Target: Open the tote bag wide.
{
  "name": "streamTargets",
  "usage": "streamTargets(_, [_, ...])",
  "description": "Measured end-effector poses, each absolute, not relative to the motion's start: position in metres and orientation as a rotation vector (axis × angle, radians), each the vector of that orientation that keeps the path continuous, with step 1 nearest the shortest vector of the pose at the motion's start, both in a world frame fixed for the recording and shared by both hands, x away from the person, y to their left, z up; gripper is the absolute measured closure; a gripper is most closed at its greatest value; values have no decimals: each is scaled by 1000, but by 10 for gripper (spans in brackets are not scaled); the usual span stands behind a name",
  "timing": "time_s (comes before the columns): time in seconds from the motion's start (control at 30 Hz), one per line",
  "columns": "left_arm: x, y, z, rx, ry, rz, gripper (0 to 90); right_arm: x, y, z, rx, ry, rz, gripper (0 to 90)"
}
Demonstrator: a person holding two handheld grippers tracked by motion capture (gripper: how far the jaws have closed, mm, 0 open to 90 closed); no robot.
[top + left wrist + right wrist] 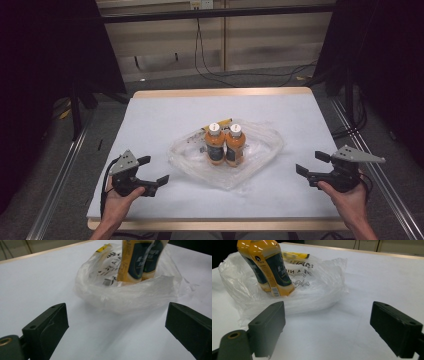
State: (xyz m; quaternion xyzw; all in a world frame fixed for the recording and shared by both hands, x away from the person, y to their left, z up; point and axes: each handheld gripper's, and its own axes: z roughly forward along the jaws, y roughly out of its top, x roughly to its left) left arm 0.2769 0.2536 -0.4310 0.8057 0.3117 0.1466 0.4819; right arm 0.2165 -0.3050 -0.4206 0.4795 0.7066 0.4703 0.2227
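Two orange bottles (226, 144) stand upright, side by side and touching, inside a crumpled clear bag (260, 150) near the middle of the white table (165, 115). Bag walls slumped low around the bottle bases; a yellow packet (221, 121) lies at the bag's far edge, behind the bottles. Left gripper (153, 171) sits near the front-left edge, jaws spread wide, nothing between them; bare tabletop between it and the bag's near rim. Right gripper (311, 163) near the front-right edge, jaws likewise wide apart and empty, clear of the bag's right rim. Left gripper view: bag rim (130, 296) ahead, between the jaws, bottles (140, 261) beyond it. Right gripper view: bag (317, 290) ahead and left, open table to the right. Broad bare margins all round the bag; wooden table edge visible at the far side.
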Motion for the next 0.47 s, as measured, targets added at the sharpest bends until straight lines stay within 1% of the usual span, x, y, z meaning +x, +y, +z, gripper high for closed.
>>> streamTargets(0.1, [272, 262, -436, 1976, 774, 363, 34, 207, -310, -423, 1329, 1931, 1292, 119])
streamTargets(0.17, [269, 267, -439, 1979, 802, 337, 32, 200, -314, -425, 1339, 1909, 1299, 114])
streamTargets(0.27, [261, 274, -445, 1965, 822, 366, 31, 192, -317, -432, 1368, 1898, 1282, 114])
streamTargets(0.47, [254, 290, -457, 1989, 869, 375, 28, 184, -322, -447, 1425, 1908, 1265, 104])
